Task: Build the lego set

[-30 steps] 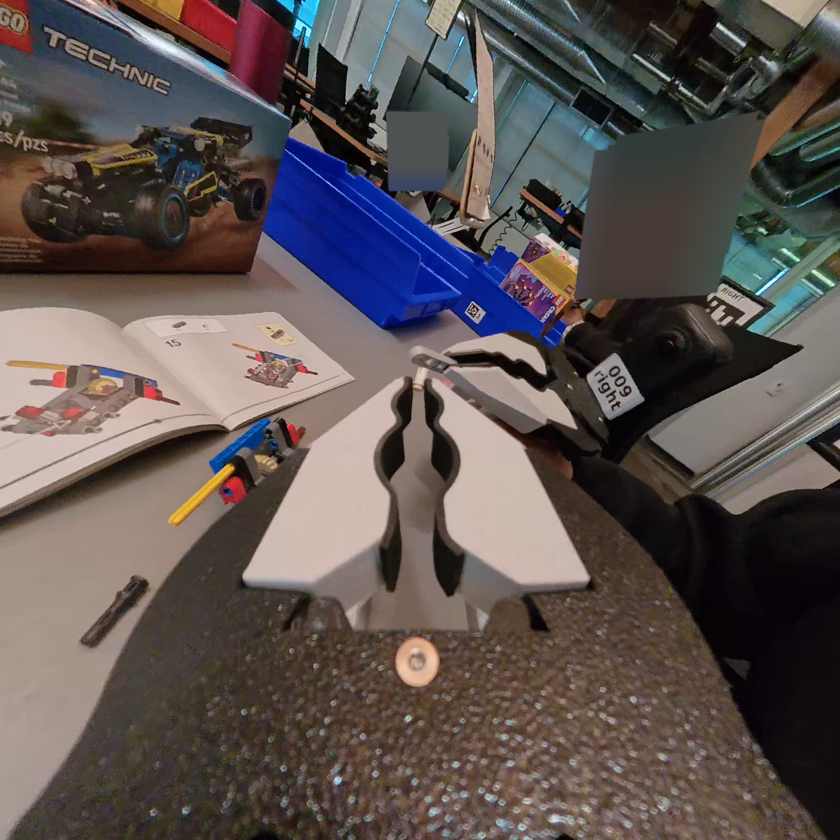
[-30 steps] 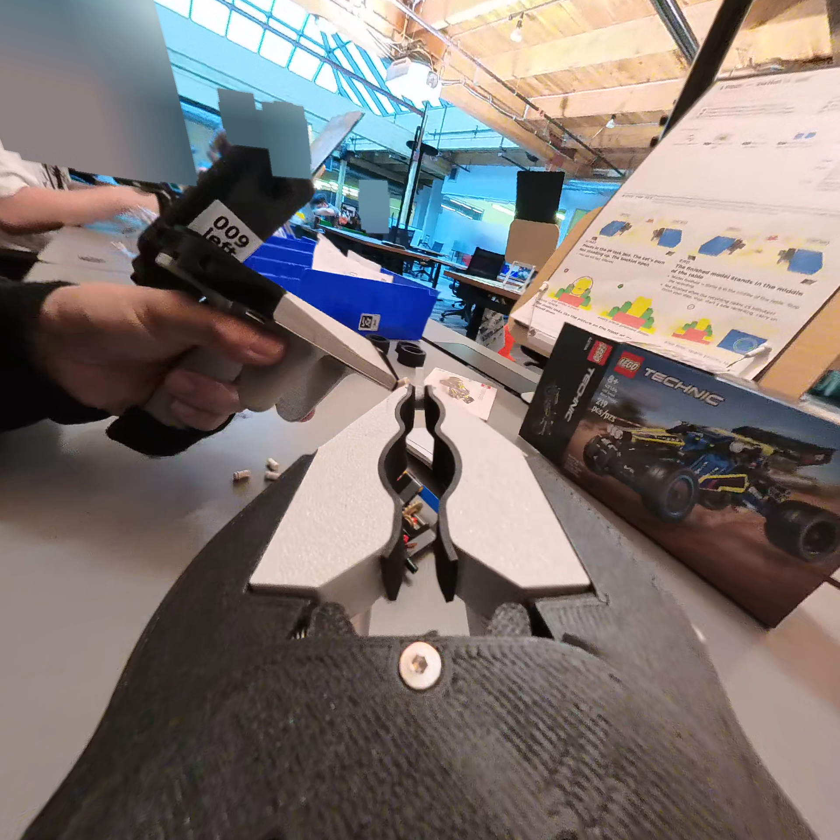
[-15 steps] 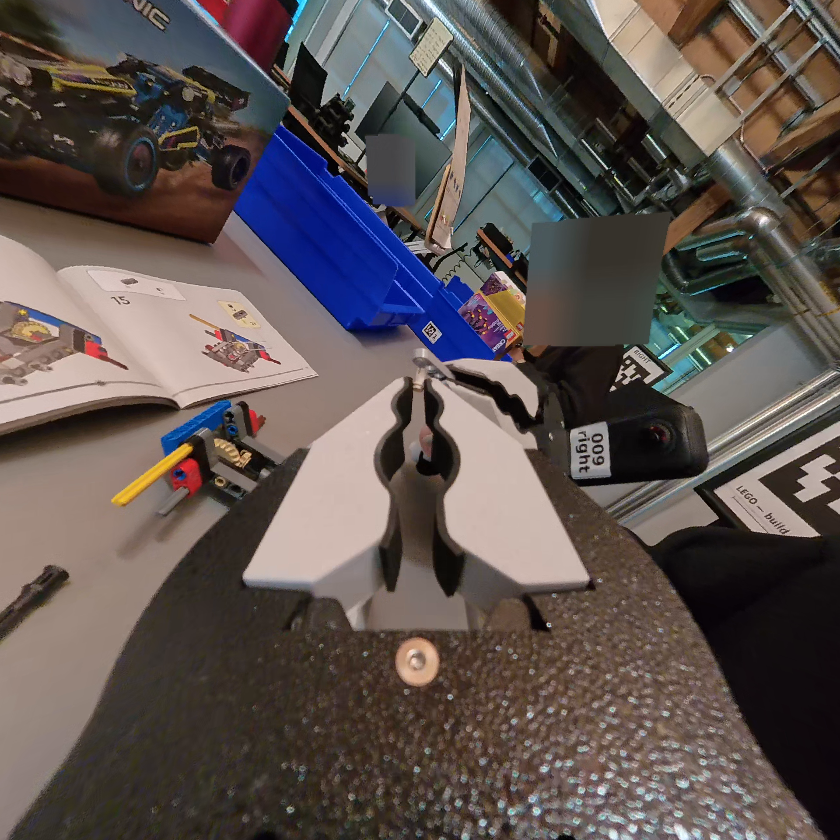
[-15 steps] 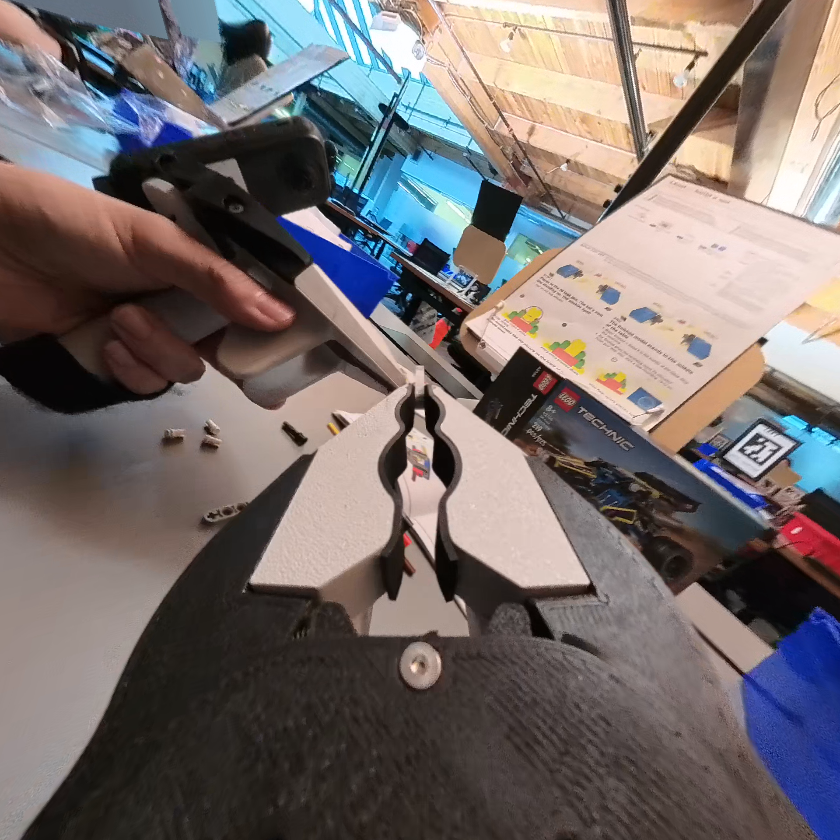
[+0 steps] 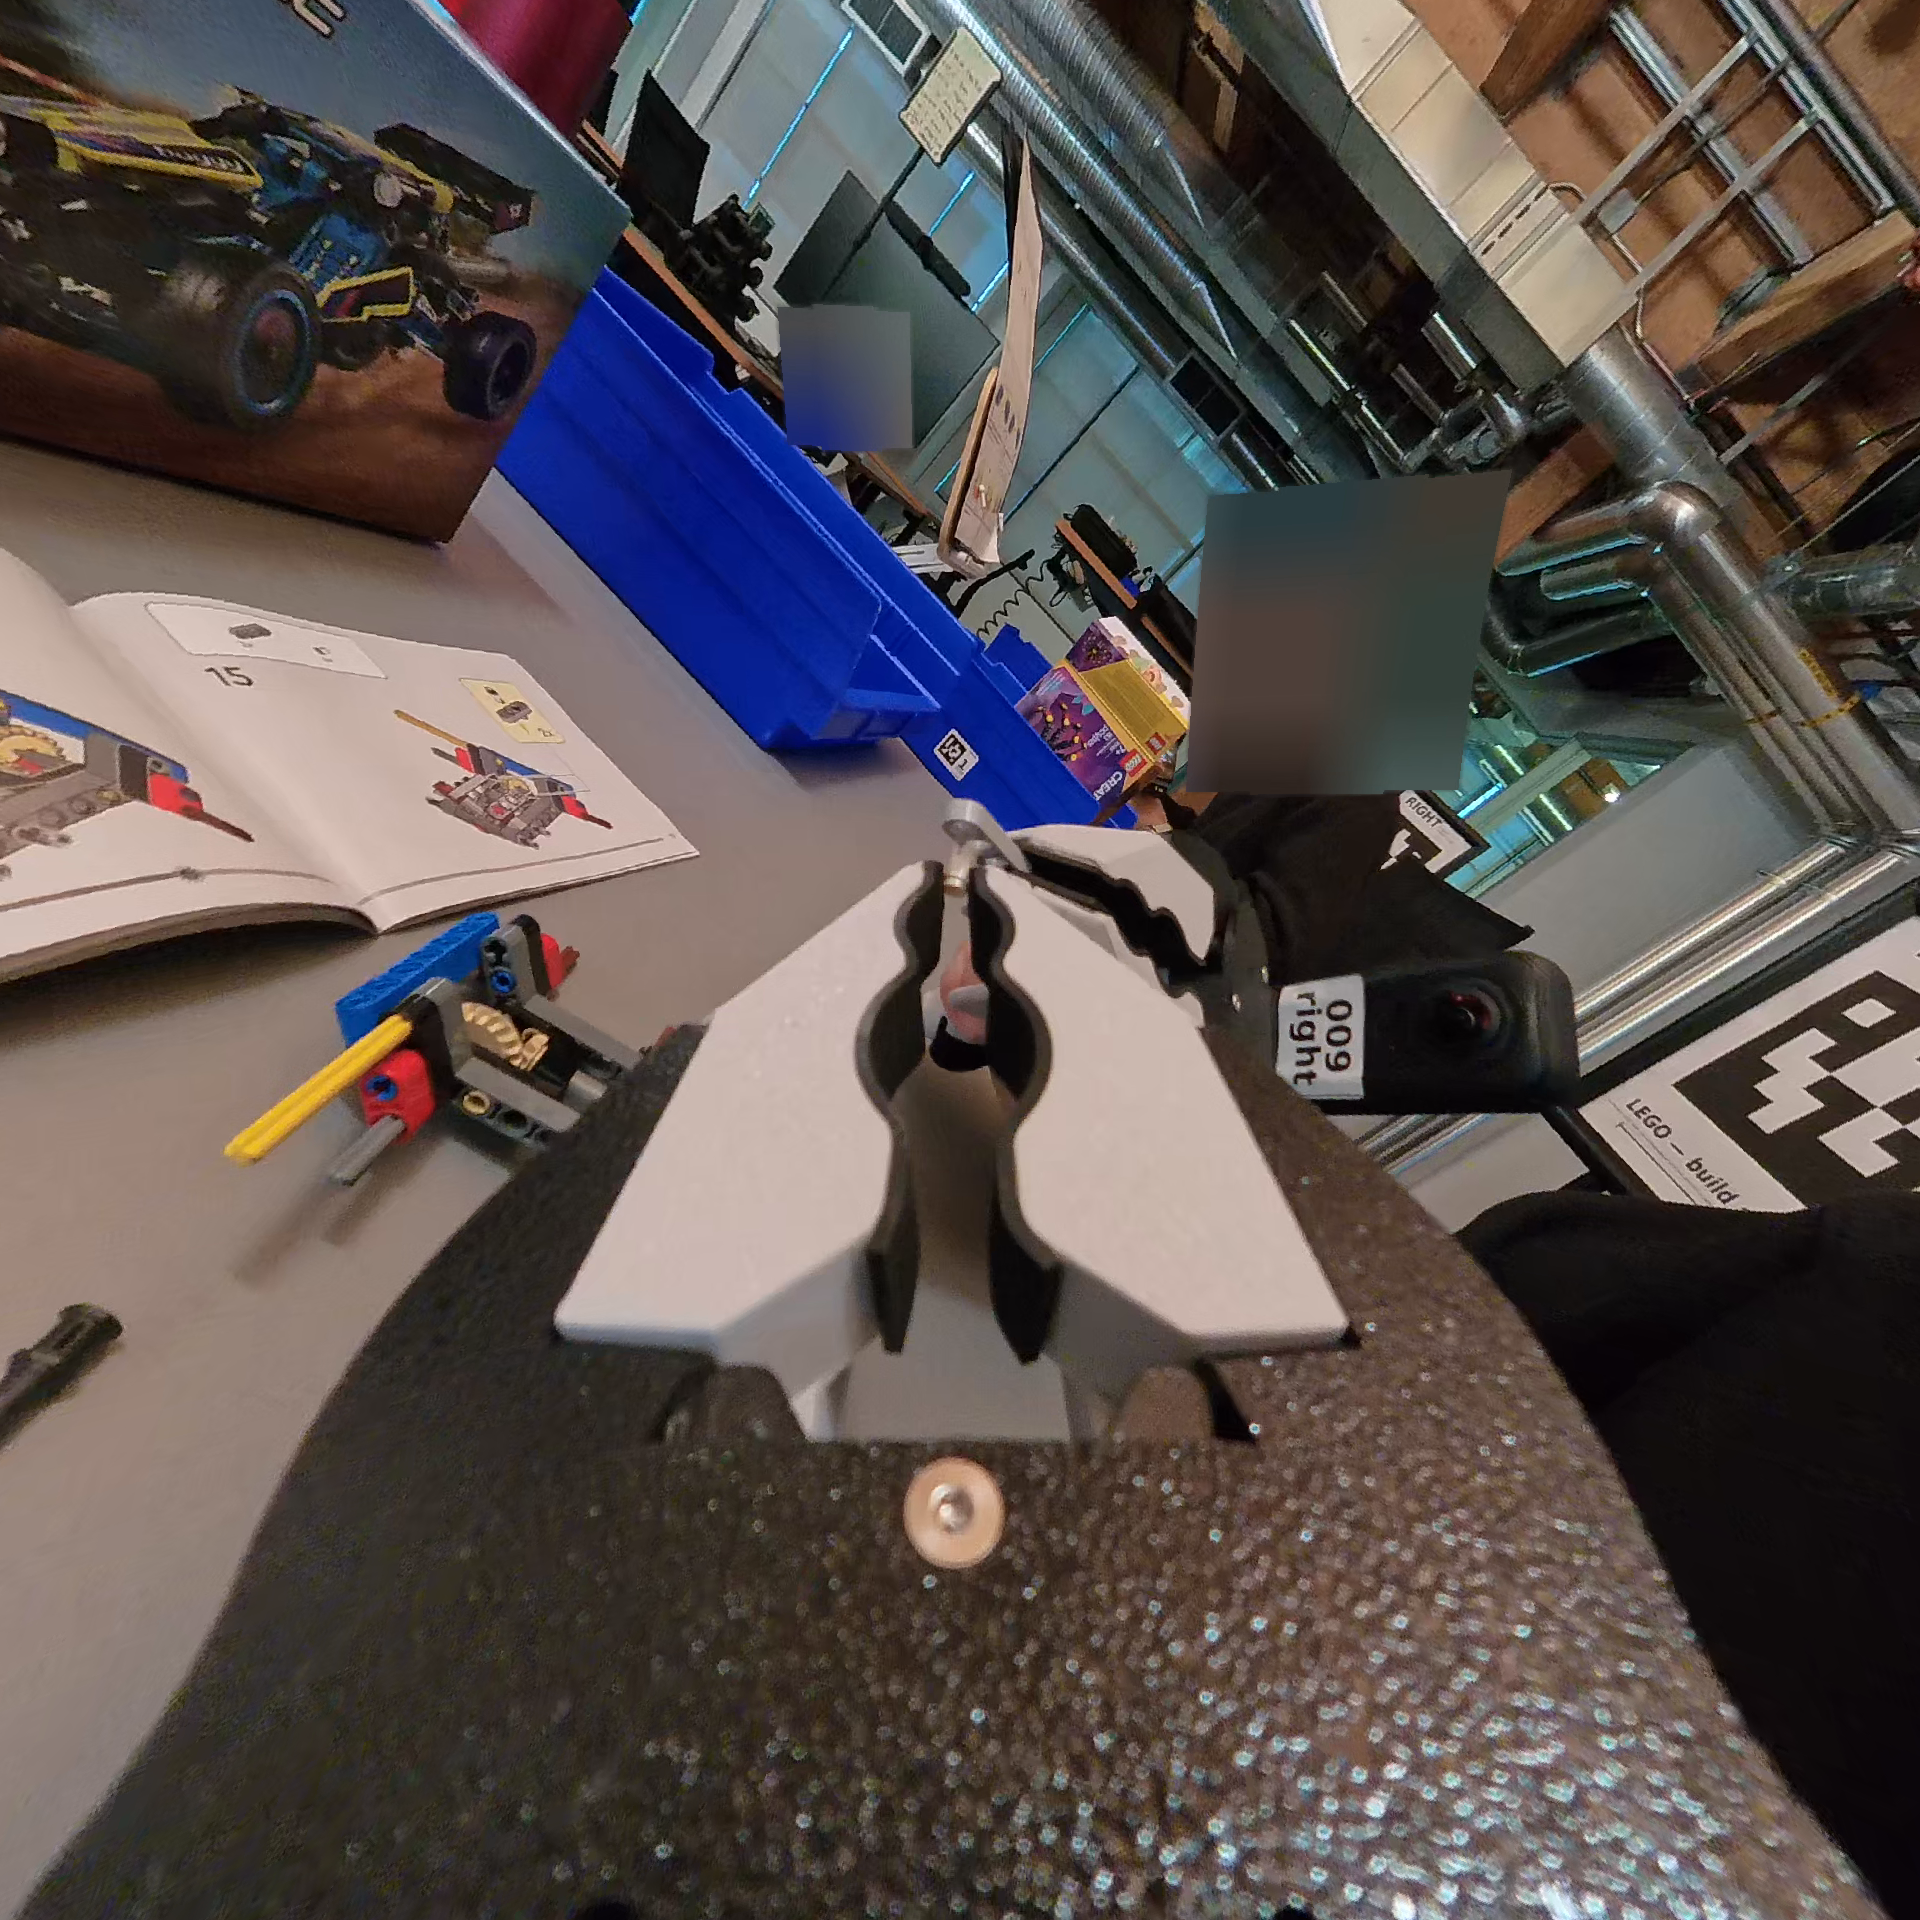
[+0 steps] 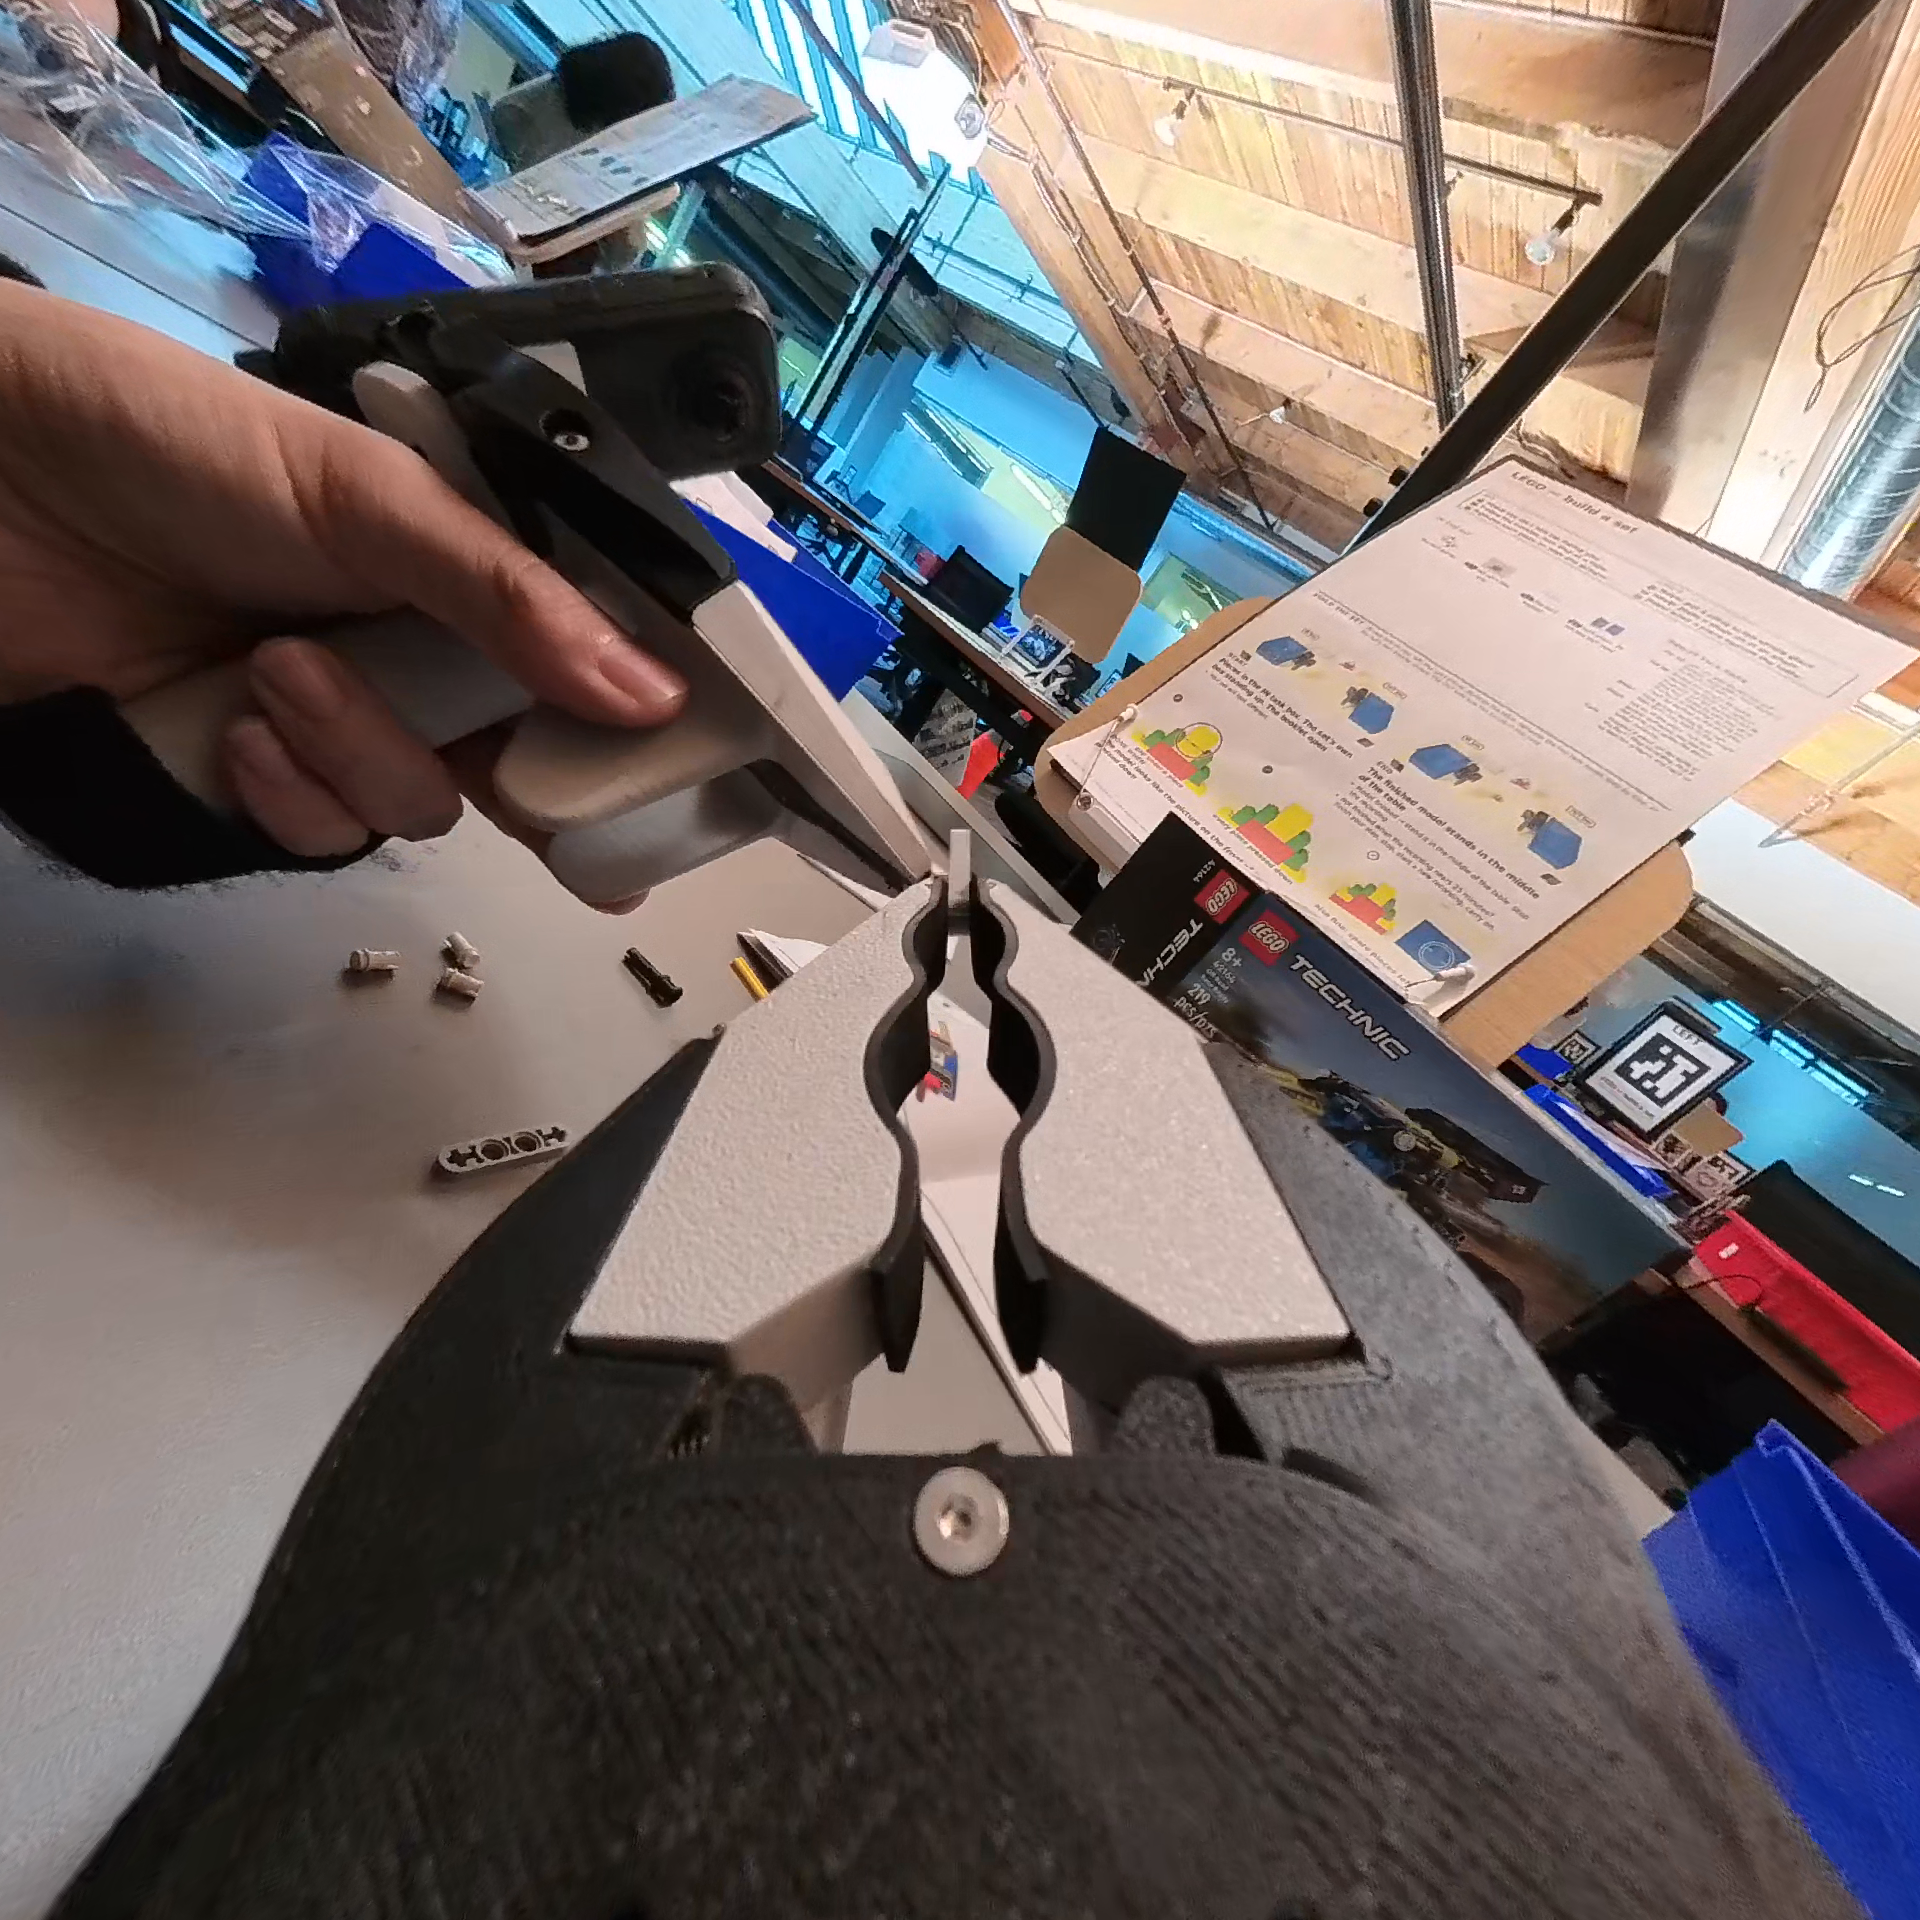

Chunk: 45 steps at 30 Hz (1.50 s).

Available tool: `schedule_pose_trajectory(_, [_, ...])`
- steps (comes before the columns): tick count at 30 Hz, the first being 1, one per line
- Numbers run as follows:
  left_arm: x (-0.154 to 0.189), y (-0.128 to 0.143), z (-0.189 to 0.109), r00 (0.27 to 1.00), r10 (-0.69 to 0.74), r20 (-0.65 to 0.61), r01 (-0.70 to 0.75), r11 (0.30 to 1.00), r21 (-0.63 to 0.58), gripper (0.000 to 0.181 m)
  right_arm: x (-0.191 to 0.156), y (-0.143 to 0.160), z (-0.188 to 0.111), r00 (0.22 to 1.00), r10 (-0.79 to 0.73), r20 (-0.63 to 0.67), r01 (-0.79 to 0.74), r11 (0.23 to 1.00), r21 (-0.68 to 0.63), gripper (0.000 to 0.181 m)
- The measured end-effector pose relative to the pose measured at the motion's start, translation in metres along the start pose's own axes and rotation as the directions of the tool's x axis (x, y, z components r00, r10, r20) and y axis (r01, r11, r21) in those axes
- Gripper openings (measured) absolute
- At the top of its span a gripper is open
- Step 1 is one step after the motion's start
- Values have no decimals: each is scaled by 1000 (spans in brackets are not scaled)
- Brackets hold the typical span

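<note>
My left gripper (image 5: pixel 954 885) is shut on a small tan pin (image 5: pixel 952 879) at its fingertips. My right gripper (image 6: pixel 958 902) is shut on a thin flat grey beam (image 6: pixel 958 862) that sticks up past its tips. The two grippers meet tip to tip above the table: the right gripper (image 5: pixel 1049 862) comes in from the right with the beam's round end (image 5: pixel 966 829) just above the pin. The left gripper (image 6: pixel 904 862), held in a hand, comes in from the left. The partly built model (image 5: pixel 468 1039), blue, grey and red with a yellow axle, lies on the table to the left.
An open instruction booklet (image 5: pixel 332 769) and the set's box (image 5: pixel 239 239) lie behind the model; the box also shows in the right wrist view (image 6: pixel 1403 1081). Blue bins (image 5: pixel 727 561) stand behind. Loose small pins (image 6: pixel 416 961), a black pin (image 6: pixel 652 977) and a grey beam (image 6: pixel 501 1151) lie on the table. My left and right fingertips are right by each other.
Over the last second both grippers tilted upward and turned while staying tip to tip. The beam and pin have stayed gripped. Since half a second ago little has moved.
</note>
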<state>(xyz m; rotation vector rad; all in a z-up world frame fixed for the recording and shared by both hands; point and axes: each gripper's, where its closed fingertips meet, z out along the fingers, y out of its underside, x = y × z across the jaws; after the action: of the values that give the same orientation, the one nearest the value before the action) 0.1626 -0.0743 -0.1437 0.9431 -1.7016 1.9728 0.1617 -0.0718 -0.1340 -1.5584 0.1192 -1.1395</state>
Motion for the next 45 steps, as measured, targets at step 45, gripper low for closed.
schedule_pose_trajectory(45, [6, -6, -1, 992, 120, 25, -122, 990, 64, 2, 0, -2, 0, 999, 42, 14, -42, 999, -8, 2])
